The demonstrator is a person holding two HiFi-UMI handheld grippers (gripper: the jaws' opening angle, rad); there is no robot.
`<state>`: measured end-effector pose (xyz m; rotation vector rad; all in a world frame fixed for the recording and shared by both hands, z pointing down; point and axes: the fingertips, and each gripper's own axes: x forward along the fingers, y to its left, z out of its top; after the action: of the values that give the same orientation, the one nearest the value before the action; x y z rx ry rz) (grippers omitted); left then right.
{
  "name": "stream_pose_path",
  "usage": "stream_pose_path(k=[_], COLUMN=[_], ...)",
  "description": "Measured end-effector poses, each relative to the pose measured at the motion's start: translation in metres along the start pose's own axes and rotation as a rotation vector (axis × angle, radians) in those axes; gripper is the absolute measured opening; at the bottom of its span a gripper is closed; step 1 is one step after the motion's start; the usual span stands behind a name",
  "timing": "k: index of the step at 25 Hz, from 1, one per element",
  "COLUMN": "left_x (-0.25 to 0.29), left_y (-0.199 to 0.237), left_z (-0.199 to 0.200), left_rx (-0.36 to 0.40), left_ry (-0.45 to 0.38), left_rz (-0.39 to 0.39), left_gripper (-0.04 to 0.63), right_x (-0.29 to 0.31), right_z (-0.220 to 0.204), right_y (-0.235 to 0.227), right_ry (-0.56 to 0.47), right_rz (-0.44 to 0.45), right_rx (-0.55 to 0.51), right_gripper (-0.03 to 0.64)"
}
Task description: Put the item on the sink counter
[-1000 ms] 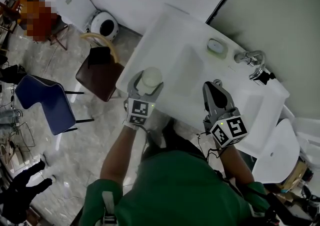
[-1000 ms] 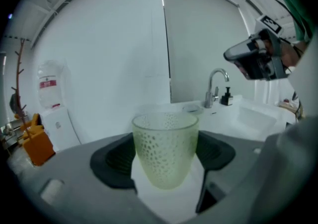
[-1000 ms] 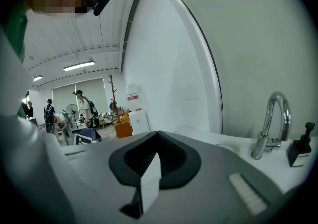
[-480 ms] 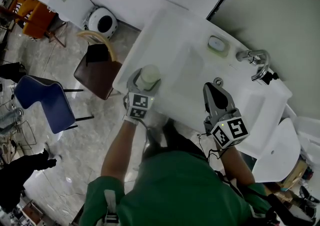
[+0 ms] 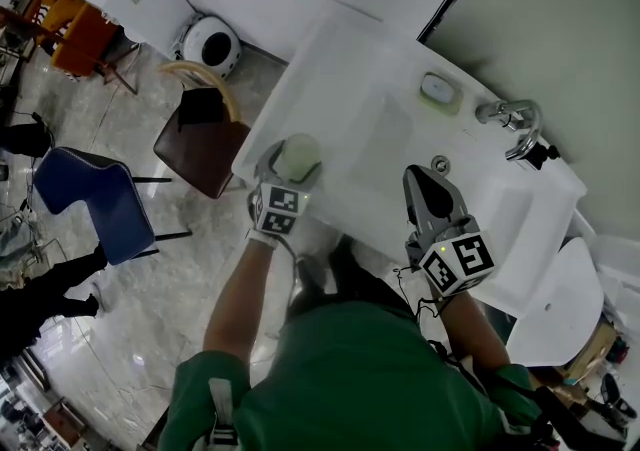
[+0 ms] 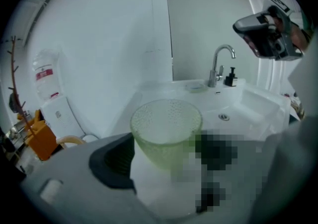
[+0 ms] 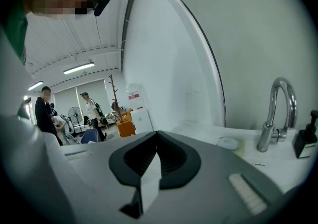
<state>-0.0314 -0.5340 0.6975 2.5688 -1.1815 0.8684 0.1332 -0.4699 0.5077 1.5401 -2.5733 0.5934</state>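
A pale green dimpled glass cup [image 5: 298, 152] [image 6: 166, 128] stands upright in my left gripper [image 5: 295, 165] [image 6: 164, 163], which is shut on it. It is at the near left corner of the white sink counter [image 5: 330, 69]; whether its base touches the counter is hidden. My right gripper [image 5: 428, 175] [image 7: 157, 137] is shut with nothing in it, held over the counter's front edge just right of the basin [image 5: 378, 139]. Behind the basin are the chrome faucet [image 5: 510, 119] [image 6: 220, 64] [image 7: 277, 111] and a soap dish [image 5: 437, 89] [image 7: 228, 143].
A black pump bottle [image 5: 536, 151] stands beside the faucet. On the floor left of the counter are a brown chair [image 5: 200, 147], a blue chair [image 5: 88, 204] and a round white bin [image 5: 208, 44]. A white toilet lid [image 5: 560, 299] is at the right. People stand far off.
Both grippers have barely moved; the cup stays at the counter's left corner. A person in black at the lower left has moved along the floor.
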Motion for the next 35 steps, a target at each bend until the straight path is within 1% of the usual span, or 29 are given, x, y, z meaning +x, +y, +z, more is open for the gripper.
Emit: stream_pose_path(k=[6,11,13,15,17,20,22,25,26,28,30,32,35], left_x=[-0.016,-0.061,-0.083,-0.107,-0.133,-0.173,-0.198,-0.237,-0.25,-0.273,-0.294,-0.311,-0.33], left_y=[0.0,0.012,0.019,0.028,0.035,0.041,0.043,0.051,0.053,0.053,0.05,0.046,0.039], left_z=[-0.01,-0.003,0.004,0.014,0.03,0.058,0.073,0.096,0.105,0.123,0.138,0.149,0.157], left_rx=[-0.004,-0.015,-0.031,-0.06,-0.099,-0.138,-0.165,-0.248,-0.26,-0.249,-0.218,-0.189,-0.168], left_ry=[0.021,0.007,-0.015,-0.055,-0.116,-0.224,-0.28,-0.369,-0.404,-0.463,-0.507,-0.536,-0.566], left_rz=[0.002,0.057,0.087,0.122,0.15,0.173,0.185,0.222,0.23,0.231,0.226,0.222,0.206], left_gripper=[0.397,0.397,0.393,0.377,0.353,0.317,0.292,0.206,0.186,0.161,0.131,0.115,0.097], right_x=[-0.006,-0.011,-0.014,-0.016,-0.019,-0.024,-0.027,-0.033,-0.035,-0.04,-0.047,-0.054,-0.063], right_z=[0.006,0.018,0.021,0.024,0.028,0.037,0.044,0.058,0.063,0.074,0.082,0.087,0.09], right_y=[0.011,0.023,0.029,0.035,0.043,0.057,0.067,0.082,0.086,0.096,0.105,0.116,0.131], right_ry=[-0.021,-0.043,-0.045,-0.052,-0.064,-0.088,-0.109,-0.149,-0.164,-0.194,-0.216,-0.232,-0.25], right_rz=[0.003,-0.008,-0.013,-0.016,-0.023,-0.034,-0.039,-0.048,-0.052,-0.059,-0.064,-0.068,-0.074], right_rx=[-0.012,-0.02,-0.027,-0.039,-0.047,-0.063,-0.08,-0.113,-0.12,-0.134,-0.155,-0.171,-0.189], right_gripper=[-0.002,-0.002,-0.002,-0.002,-0.002,-0.002,-0.002,-0.002,-0.002,-0.002,-0.002,-0.002,-0.002])
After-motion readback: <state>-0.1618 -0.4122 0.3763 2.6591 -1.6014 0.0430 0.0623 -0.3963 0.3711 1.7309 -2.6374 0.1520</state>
